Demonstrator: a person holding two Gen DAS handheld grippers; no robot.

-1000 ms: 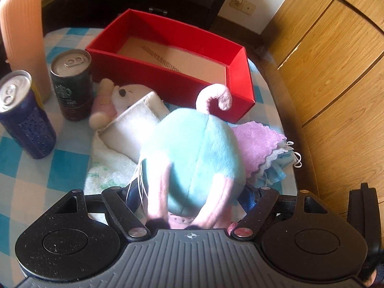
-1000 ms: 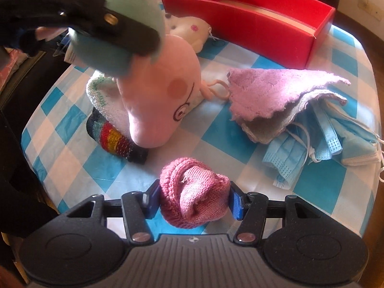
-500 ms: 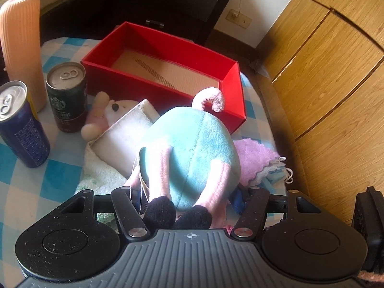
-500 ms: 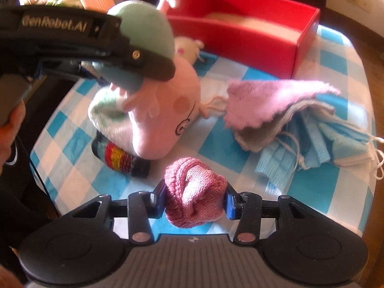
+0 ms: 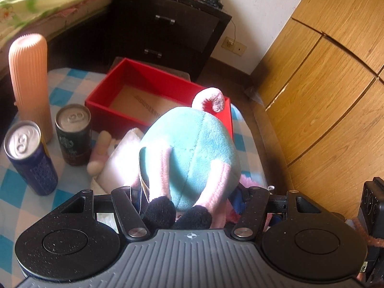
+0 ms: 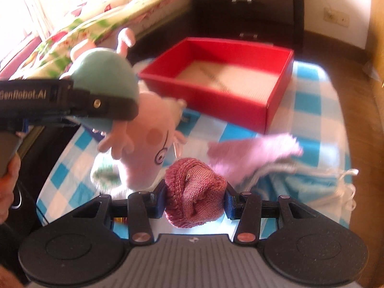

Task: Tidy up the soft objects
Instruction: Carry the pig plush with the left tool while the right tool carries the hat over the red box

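Observation:
My left gripper (image 5: 189, 192) is shut on a pig plush toy (image 5: 189, 153) with a blue body and pink legs, held head-down above the table; it also shows in the right wrist view (image 6: 144, 129). My right gripper (image 6: 194, 196) is shut on a rolled pink knit sock (image 6: 194, 192), lifted above the table. The red open box (image 5: 153, 88) stands ahead at the table's far side, with a cardboard floor; in the right wrist view it (image 6: 240, 110) lies ahead and right.
Two drink cans (image 5: 26, 158) (image 5: 73, 134) and a tall peach ribbed bottle (image 5: 30, 81) stand left. A small white plush (image 5: 100, 153), white towel (image 5: 120, 160), pink cloth (image 6: 254, 148) and blue face masks (image 6: 300, 187) lie on the checked tablecloth. A wooden wardrobe (image 5: 324, 96) is right.
Both grippers have risen with their loads. The pig plush has lifted off the table and hangs head-down; the pink sock is higher and closer to the red box.

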